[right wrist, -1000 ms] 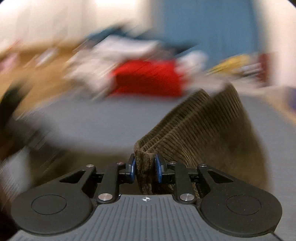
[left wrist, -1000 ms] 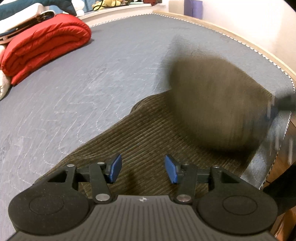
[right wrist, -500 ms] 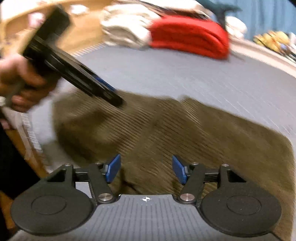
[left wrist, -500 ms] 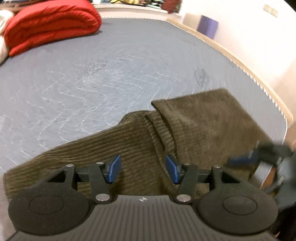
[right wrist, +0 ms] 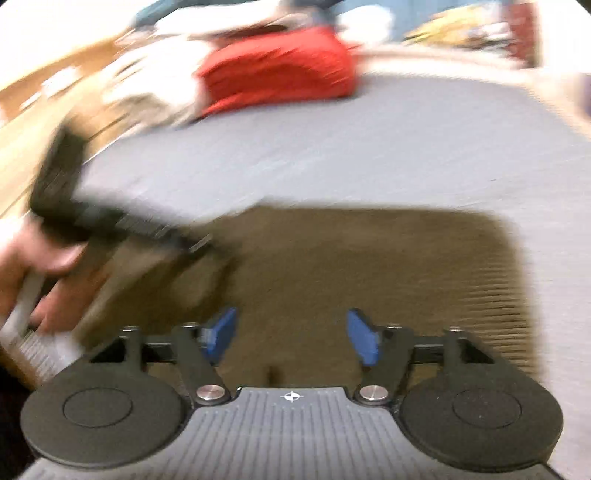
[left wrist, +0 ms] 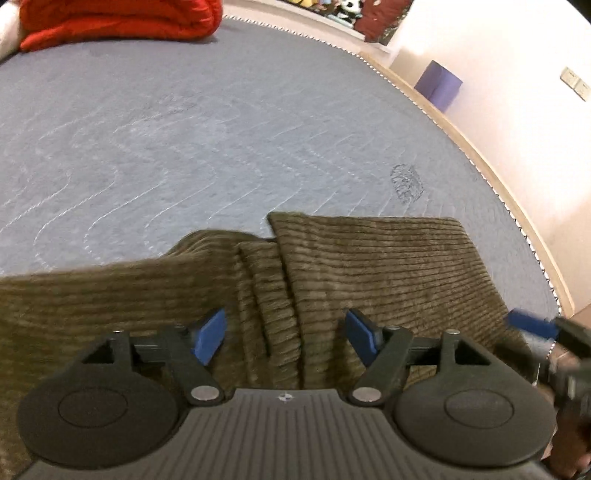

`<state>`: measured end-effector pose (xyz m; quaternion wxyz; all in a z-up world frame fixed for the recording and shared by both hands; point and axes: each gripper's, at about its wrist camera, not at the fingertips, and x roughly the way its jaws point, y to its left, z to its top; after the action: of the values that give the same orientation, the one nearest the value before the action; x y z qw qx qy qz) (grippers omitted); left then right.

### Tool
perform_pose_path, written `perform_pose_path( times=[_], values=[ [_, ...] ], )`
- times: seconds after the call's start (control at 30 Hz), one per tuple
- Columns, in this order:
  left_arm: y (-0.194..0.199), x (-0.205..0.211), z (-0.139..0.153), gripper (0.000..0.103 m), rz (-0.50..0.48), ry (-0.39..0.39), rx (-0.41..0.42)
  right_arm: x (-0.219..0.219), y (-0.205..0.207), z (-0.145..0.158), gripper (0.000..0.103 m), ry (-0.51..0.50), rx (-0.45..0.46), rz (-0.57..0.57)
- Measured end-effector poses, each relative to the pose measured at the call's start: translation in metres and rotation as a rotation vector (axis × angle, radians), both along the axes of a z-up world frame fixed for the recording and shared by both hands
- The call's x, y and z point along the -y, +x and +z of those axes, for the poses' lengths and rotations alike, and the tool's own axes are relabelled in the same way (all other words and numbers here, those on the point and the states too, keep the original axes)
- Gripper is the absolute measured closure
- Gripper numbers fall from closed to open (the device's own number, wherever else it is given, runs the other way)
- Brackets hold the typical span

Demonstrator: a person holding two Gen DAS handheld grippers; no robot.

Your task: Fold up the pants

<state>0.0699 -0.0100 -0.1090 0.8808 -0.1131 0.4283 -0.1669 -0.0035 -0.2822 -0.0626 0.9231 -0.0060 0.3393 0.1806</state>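
Pants (left wrist: 369, 266): olive corduroy, lying on the grey mattress (left wrist: 221, 129) at your near edge, one layer turned over onto the rest. Its corner sits beside a bunched ridge of cloth directly ahead of your left gripper (left wrist: 284, 336).

Left gripper: fingers spread wide, holding nothing, poised just above the ridge.

Right gripper (right wrist: 291, 338): fingers likewise apart and empty, over the flat part of the pants. This view is smeared, so fine detail of the cloth is not readable.

Risks, as judged:
- Ridge left in place: the next fold would likely trap it and give a lumpy, crooked stack.
- Pinching at the ridge: you may catch only the top layer, or several at once, and drag the folded corner out of line.
- Near edge: the pants run right up to the mattress border on your right side, by the wooden frame (left wrist: 517, 206); a pull toward you could slide cloth off.
- Grippers near each other: the right one's blue tip shows at the left view's right margin, so a crossing reach could make them collide.

Open room: broad bare mattress beyond the pants. Red bedding (left wrist: 118, 18) lies well apart at the far end. The wall (left wrist: 517, 92) bounds the right side.
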Motion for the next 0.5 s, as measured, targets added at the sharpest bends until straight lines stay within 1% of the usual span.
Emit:
perform_pose_path(
  times=[0.07,0.1,0.13,0.17,0.2,0.23,0.3,0.33,0.37,0.4,0.43,0.47,0.5],
  values=[
    [0.002,0.009,-0.003,0.027,-0.003,0.037,0.006,0.017,0.001,0.0,0.02,-0.017,0.033,-0.173],
    [0.003,0.012,-0.004,0.03,-0.005,0.054,0.009,0.025,0.001,-0.002,0.019,-0.035,0.035,-0.259],
    [0.003,0.015,-0.005,0.043,-0.011,0.065,0.016,0.036,0.002,-0.004,0.019,-0.056,0.026,-0.356],
    [0.002,0.015,-0.005,0.055,-0.025,0.075,0.025,0.046,0.002,-0.008,0.018,-0.063,0.011,-0.42],
    [0.001,0.015,-0.001,0.085,-0.036,0.075,0.033,0.052,0.004,-0.013,0.017,-0.066,-0.014,-0.484],
    [-0.001,0.011,0.006,0.084,-0.032,0.062,0.045,0.062,0.006,-0.019,0.017,-0.068,-0.054,-0.539],
    [-0.01,0.002,0.029,0.085,-0.037,0.014,0.106,0.069,0.009,-0.033,0.017,-0.057,-0.125,-0.583],
    [-0.015,-0.001,0.038,0.085,-0.046,0.019,0.147,0.074,0.009,-0.038,0.016,-0.036,-0.156,-0.598],
    [-0.019,-0.004,0.042,0.087,-0.042,0.039,0.177,0.076,0.007,-0.041,0.016,-0.016,-0.175,-0.599],
    [-0.021,-0.007,0.041,0.092,-0.029,0.067,0.184,0.078,0.006,-0.041,0.015,0.0,-0.188,-0.588],
    [-0.02,-0.012,0.035,0.095,-0.012,0.092,0.166,0.081,0.003,-0.041,0.015,0.01,-0.192,-0.578],
    [-0.017,-0.017,0.027,0.094,0.005,0.122,0.132,0.082,-0.003,-0.042,0.015,0.018,-0.191,-0.57],
    [-0.014,-0.023,0.021,0.085,0.006,0.135,0.087,0.081,-0.005,-0.042,0.015,0.023,-0.191,-0.565]
  ],
)
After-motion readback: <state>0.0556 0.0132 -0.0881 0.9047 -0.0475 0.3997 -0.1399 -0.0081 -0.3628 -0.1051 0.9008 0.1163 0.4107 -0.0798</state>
